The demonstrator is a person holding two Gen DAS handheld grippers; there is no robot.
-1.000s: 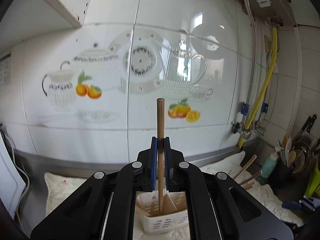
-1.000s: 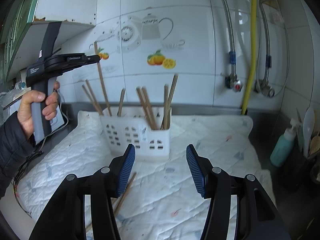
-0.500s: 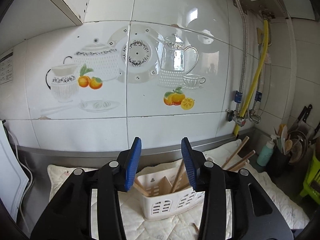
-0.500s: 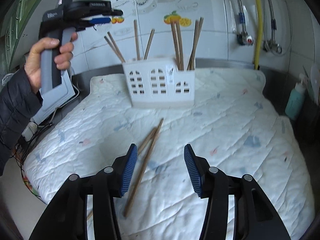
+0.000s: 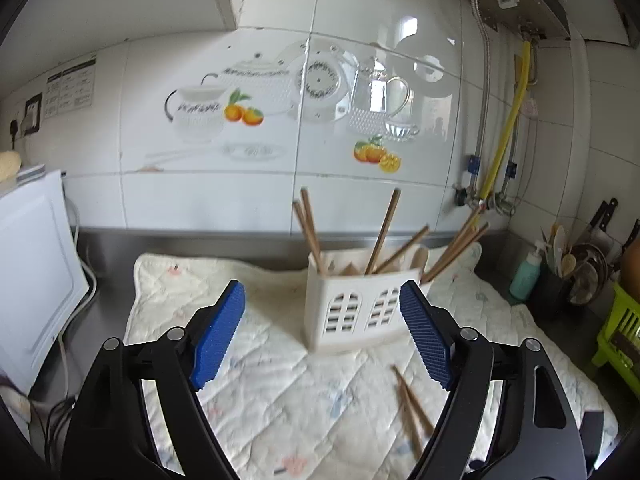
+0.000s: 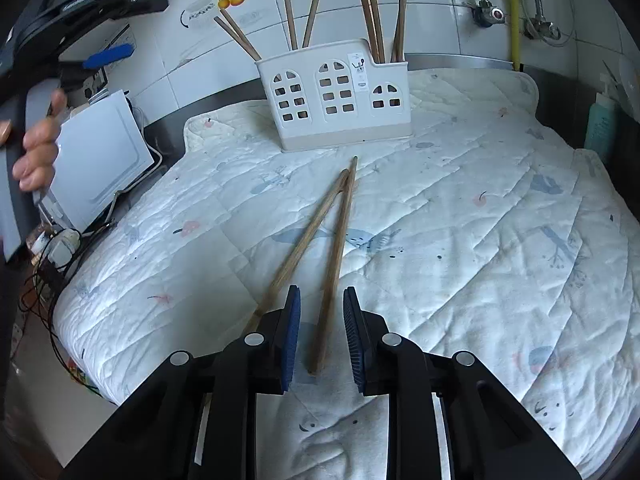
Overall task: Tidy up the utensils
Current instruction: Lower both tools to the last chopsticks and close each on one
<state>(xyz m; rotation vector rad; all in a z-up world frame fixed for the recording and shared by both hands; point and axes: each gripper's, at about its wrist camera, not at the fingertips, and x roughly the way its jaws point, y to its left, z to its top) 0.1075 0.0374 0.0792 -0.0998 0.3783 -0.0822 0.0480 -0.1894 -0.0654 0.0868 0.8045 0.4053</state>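
Two layers underneath: a quilted cloth (image 6: 460, 216) over the steel counter (image 5: 108, 252).
Holder: white utensil caddy (image 6: 334, 96) at the cloth's far side, chopsticks upright inside.
Left gripper (image 5: 322, 334): jaws just opening, wide apart, nothing between.
Right gripper (image 6: 320, 334): jaws closing around a chopstick (image 6: 336, 256), pads not yet touching.
Second chopstick (image 6: 308, 232): lying just left, tips meeting.

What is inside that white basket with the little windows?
The white holder has wooden chopsticks standing in its compartments, leaning at different angles. Only their upper parts show; the lower ends and the holder's floor are hidden by its walls. Two more chopsticks lie outside on the quilted cloth.
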